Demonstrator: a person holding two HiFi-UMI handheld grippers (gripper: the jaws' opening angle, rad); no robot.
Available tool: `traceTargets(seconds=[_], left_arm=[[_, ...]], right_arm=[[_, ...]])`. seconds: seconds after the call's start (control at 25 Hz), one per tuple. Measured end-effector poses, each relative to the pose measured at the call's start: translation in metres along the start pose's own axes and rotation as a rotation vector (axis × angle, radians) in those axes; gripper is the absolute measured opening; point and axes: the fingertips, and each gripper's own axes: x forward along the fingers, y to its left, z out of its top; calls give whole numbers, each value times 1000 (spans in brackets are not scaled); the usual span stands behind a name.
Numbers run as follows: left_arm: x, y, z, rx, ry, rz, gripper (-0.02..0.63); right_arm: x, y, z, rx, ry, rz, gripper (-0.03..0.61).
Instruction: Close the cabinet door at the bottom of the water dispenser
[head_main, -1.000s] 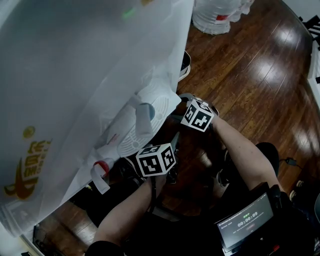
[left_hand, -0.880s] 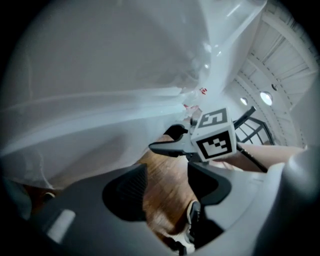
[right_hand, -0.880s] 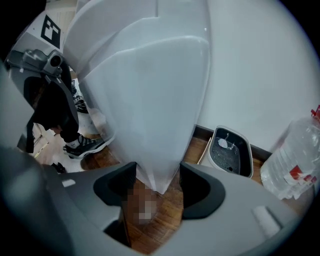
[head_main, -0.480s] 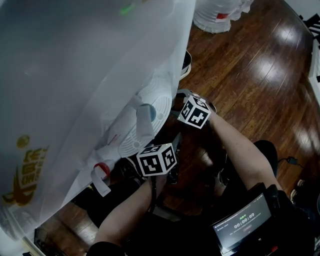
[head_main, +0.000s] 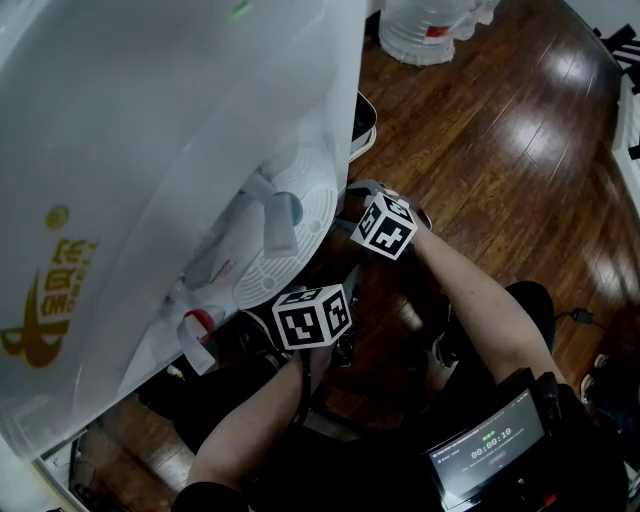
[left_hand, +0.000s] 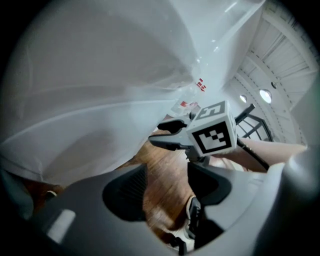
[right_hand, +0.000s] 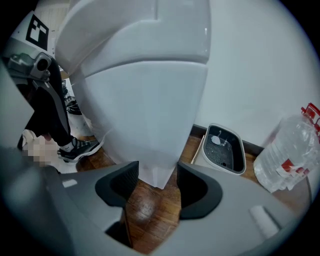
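The white water dispenser (head_main: 150, 150) fills the left of the head view, with a blue tap (head_main: 285, 212) and a red tap (head_main: 198, 325) over its round drip grille. In the right gripper view its white lower front (right_hand: 150, 100) towers ahead. The bottom corner of that panel (right_hand: 157, 172) sits between the jaws of my right gripper (right_hand: 157, 182), which are closing around it without visibly pressing. My left gripper (left_hand: 167, 187) hangs lower and nearer me, jaws apart over bare floor, holding nothing. Its marker cube (head_main: 313, 317) lies below the right one (head_main: 385, 225).
Wooden floor (head_main: 500, 150) lies all around. A grey tray (right_hand: 225, 147) stands by the wall beside the dispenser, with a large clear water bottle (right_hand: 292, 150) to its right. A person's dark shoe (right_hand: 75, 147) is on the floor at left. A timer screen (head_main: 485, 450) hangs at my chest.
My right gripper has crept a little up and left, closer to the dispenser's base. The left gripper has stayed put. The dispenser has shifted slightly in the head view.
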Motion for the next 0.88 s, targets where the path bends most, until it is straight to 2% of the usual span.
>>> traceTargets(seconds=[0.28,0.4,0.68,0.88], left_arm=[[-7,-10,-10,35,-14,-10,272],[-17,-15,-19,33,-38,-18,272],[-40,-26,-41,85,-128,-5,272],[-62,-35,-47,104,-247,19,272]], right_arm=[[-34,5,7,89,-96,-46,233],[-50,19,13,98,-140,-59,227],[-89,62,19,78,-217,-76,221],[-132,90,7,110,-281,-118,219]])
